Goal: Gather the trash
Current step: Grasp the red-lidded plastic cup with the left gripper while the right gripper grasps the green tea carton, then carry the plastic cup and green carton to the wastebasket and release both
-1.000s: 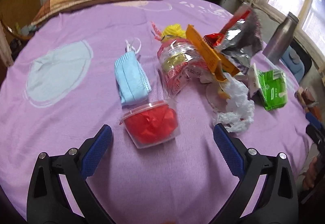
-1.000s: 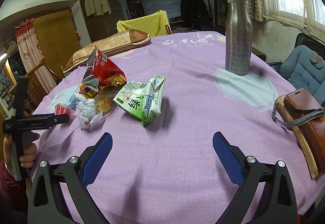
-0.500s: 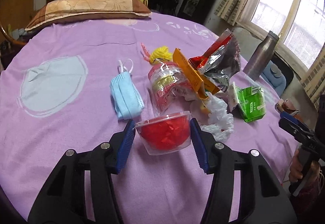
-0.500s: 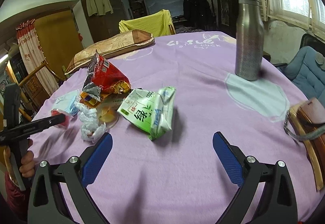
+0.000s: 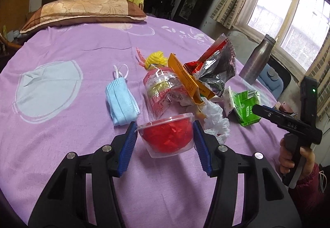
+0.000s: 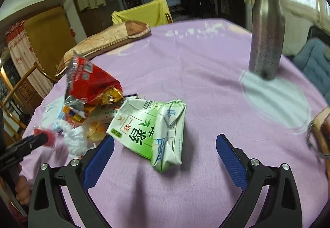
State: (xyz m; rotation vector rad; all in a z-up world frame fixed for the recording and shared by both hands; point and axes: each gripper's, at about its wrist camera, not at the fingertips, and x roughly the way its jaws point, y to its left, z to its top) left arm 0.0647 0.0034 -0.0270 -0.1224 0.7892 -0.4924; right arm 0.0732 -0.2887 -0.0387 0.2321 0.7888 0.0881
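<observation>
My left gripper (image 5: 165, 143) is shut on a clear plastic cup of red scraps (image 5: 167, 137) and holds it just above the purple cloth. Behind it lie a blue face mask (image 5: 121, 102), a clear printed wrapper (image 5: 163, 91), an orange box (image 5: 185, 77), a foil snack bag (image 5: 216, 71), a white plastic bag (image 5: 214, 118) and a green-white carton (image 5: 245, 108). My right gripper (image 6: 165, 157) is open and empty, with the green carton (image 6: 152, 131) between and just ahead of its fingers. The red snack bag (image 6: 88, 85) lies left of the carton.
A steel bottle (image 6: 266, 29) stands at the far right of the round table (image 6: 206, 58). A pillow (image 5: 82, 11) lies at the far edge. A brown purse (image 6: 321, 131) lies at the right edge. The right gripper also shows in the left wrist view (image 5: 288, 124).
My left gripper closed on the red-filled cup and lifted it slightly. My right gripper moved forward toward the green carton and stayed open.
</observation>
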